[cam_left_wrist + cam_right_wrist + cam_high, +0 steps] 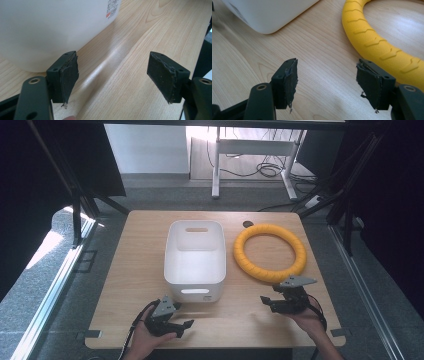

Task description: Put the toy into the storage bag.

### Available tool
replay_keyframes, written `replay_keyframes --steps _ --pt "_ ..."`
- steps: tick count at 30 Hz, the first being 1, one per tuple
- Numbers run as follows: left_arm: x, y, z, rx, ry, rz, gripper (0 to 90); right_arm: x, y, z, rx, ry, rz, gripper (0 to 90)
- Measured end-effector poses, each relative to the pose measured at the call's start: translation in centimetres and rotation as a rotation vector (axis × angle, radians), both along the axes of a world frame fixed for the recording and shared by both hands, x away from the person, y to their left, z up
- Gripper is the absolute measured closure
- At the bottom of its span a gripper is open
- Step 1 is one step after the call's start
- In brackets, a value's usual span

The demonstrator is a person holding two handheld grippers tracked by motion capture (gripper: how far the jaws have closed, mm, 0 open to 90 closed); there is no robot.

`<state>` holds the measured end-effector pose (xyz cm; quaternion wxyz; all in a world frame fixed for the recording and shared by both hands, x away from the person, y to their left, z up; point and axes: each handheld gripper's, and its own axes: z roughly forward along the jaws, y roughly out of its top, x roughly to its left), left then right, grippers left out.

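Observation:
A white plastic bin [195,260] stands in the middle of the wooden table [135,270], and nothing shows inside it. To its right lies a yellow ribbed ring [270,252]. My left gripper [187,324] hovers near the front edge, just in front of the bin, open with nothing between its pads [68,77]; the bin's wall [50,30] rises close ahead in the left gripper view. My right gripper [265,301] sits in front of the ring, also open and empty. In the right gripper view the ring [377,45] curves just beyond the right pad [368,85], apart from it.
A small dark disc [247,224] lies at the table's back edge behind the ring. Beyond the table stand a white desk frame [250,150] and cables on the floor. Dark frame posts flank both sides. Bare wood runs along the table's left side and front.

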<state>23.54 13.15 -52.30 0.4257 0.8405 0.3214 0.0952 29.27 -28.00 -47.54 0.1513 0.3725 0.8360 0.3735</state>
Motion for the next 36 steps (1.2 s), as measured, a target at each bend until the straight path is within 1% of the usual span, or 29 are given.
replay_keyframes --steps 3,4,5,8,10,11,13,15,16,17,18,20,22,24,25,26,27,29,30,33,34,36 --pt "0.0 -0.1 0.0 0.001 0.000 -0.005 25.2 0.3 0.3 0.7 -0.045 -0.014 0.021 33.0" --pt "0.0 -0.2 0.0 0.000 0.002 -0.004 25.1 0.7 0.4 1.4 -0.063 -0.017 0.025 33.0" --pt "0.0 -0.2 0.0 0.000 0.002 -0.004 25.1 0.7 0.4 1.4 -0.063 -0.017 0.025 33.0" --pt "0.0 -0.4 -0.1 0.002 0.005 -0.007 25.1 1.7 0.4 2.3 -0.086 0.004 0.039 32.3" --pt "0.0 -0.5 -0.1 0.005 0.008 -0.012 25.1 2.5 0.4 2.7 -0.111 0.012 0.049 31.6" --pt "0.0 -0.6 -0.2 0.008 0.010 -0.012 25.1 3.3 0.6 2.9 -0.128 0.031 0.058 30.2" --pt "0.1 -0.6 -0.2 0.008 0.011 -0.011 25.1 3.6 0.6 2.9 -0.134 0.037 0.063 29.8" --pt "0.1 -0.5 -0.2 0.006 0.010 -0.010 25.1 4.5 0.7 2.9 -0.142 0.058 0.065 29.2" --pt "0.1 -0.5 -0.2 0.001 0.010 -0.008 25.1 5.2 0.7 2.8 -0.143 0.073 0.065 29.0" --pt "0.1 -0.5 -0.2 0.001 0.010 -0.008 25.1 5.2 0.7 2.8 -0.143 0.073 0.065 29.0" --pt "0.1 -0.4 -0.1 0.002 0.008 -0.009 25.1 5.8 0.7 2.7 -0.141 0.084 0.070 28.5" --pt "0.0 -0.4 -0.1 0.001 0.008 -0.008 25.1 6.0 0.8 2.7 -0.141 0.087 0.069 28.5" --pt "0.1 -0.3 -0.1 -0.001 0.006 -0.008 25.1 6.7 0.9 2.8 -0.145 0.092 0.089 28.5" --pt "0.1 -0.3 -0.1 0.001 0.008 -0.009 25.1 6.8 1.0 2.8 -0.147 0.092 0.090 28.5" --pt "0.1 -0.3 -0.2 0.003 0.009 -0.009 25.1 7.2 1.2 2.8 -0.176 0.095 0.090 29.8" --pt "0.1 -0.3 -0.2 0.003 0.009 -0.009 25.1 7.2 1.2 2.8 -0.176 0.095 0.090 29.8" --pt "0.1 -0.4 -0.2 0.002 0.011 -0.009 25.1 7.6 1.3 2.7 -0.207 0.104 0.087 30.3" --pt "0.1 -0.4 -0.3 0.004 0.012 -0.010 25.1 7.8 1.4 2.7 -0.210 0.105 0.093 30.3" --pt "0.1 -0.4 -0.3 0.005 0.012 -0.012 25.1 8.2 1.4 2.6 -0.219 0.115 0.094 30.3" --pt "0.1 -0.4 -0.3 0.004 0.012 -0.011 25.1 8.6 1.4 2.4 -0.231 0.120 0.099 30.0" --pt "0.1 -0.4 -0.2 0.003 0.012 -0.011 25.1 9.0 1.4 2.3 -0.238 0.125 0.103 29.7" --pt "0.1 -0.3 -0.2 0.002 0.009 -0.010 25.1 9.3 1.5 2.2 -0.237 0.132 0.102 29.5"
